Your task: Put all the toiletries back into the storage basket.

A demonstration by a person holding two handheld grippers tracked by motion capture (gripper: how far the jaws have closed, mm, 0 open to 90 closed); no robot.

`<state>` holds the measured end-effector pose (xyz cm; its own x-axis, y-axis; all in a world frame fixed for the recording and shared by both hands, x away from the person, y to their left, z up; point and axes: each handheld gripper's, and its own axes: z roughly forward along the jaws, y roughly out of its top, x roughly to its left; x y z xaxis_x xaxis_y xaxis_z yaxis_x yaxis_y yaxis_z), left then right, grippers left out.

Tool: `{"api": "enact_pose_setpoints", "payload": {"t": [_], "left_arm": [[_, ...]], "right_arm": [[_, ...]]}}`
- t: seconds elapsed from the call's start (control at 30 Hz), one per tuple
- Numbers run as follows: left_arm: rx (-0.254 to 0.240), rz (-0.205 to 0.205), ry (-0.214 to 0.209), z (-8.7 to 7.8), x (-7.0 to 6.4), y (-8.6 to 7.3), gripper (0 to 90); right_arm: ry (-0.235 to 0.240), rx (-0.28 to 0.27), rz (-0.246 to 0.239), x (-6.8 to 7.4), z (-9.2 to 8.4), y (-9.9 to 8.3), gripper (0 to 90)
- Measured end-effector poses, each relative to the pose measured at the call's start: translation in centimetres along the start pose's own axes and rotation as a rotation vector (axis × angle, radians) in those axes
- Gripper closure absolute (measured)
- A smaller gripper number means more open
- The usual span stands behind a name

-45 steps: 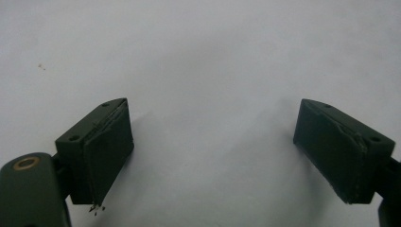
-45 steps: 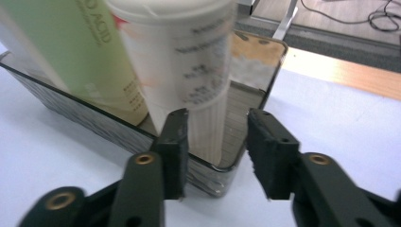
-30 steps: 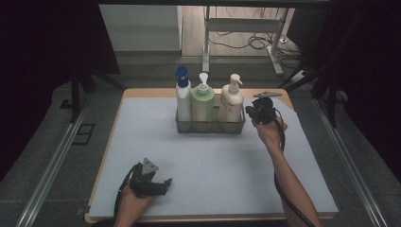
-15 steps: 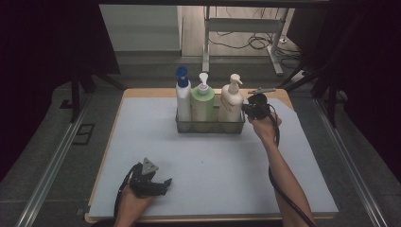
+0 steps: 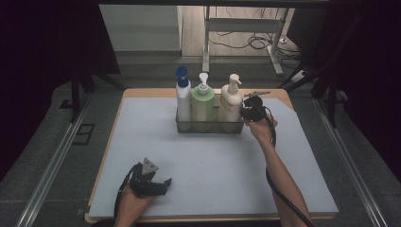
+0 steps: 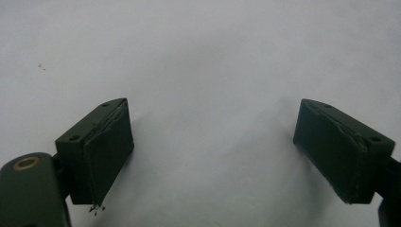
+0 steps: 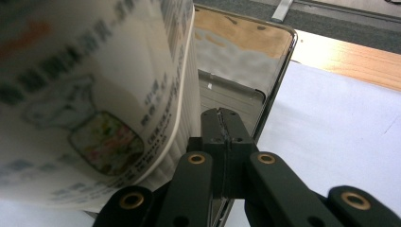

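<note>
From the high view we see a rack (image 5: 210, 126) near the table's (image 5: 142, 189) far edge, holding three pump bottles in a row: a blue-capped one (image 5: 183, 97), a green one (image 5: 202, 101) and a cream one (image 5: 230, 101). The right gripper (image 5: 249, 112) sits at the rack's right end, just beside the cream bottle, but from up here we cannot tell how its jaws stand. The right gripper view settles it: our right gripper (image 7: 222, 127) has its jaws pressed together on the rack's (image 7: 265, 90) thin end wall, with the cream bottle's (image 7: 94, 85) printed label (too blurred to read) just left of them. The left gripper (image 5: 151, 182) rests near the table's near-left corner. Its own view shows the left gripper (image 6: 213, 151) with jaws wide apart and bare table (image 6: 213, 56) between them.

Against a second ago, our right gripper has come in and down from right of the rack onto its end. The left has stayed put, and the bottles have not shifted.
</note>
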<state>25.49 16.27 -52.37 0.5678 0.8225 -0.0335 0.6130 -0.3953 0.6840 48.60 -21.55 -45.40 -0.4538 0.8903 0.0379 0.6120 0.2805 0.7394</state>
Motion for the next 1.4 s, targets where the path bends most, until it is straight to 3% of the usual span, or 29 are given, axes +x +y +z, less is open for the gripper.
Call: {"api": "enact_pose_setpoints", "payload": {"t": [1.4], "left_arm": [[0.001,0.001,0.002,0.0,0.0,0.0,12.2]], "right_arm": [[0.090,0.009,-0.014,2.9,1.3,-0.5,89.7]]}}
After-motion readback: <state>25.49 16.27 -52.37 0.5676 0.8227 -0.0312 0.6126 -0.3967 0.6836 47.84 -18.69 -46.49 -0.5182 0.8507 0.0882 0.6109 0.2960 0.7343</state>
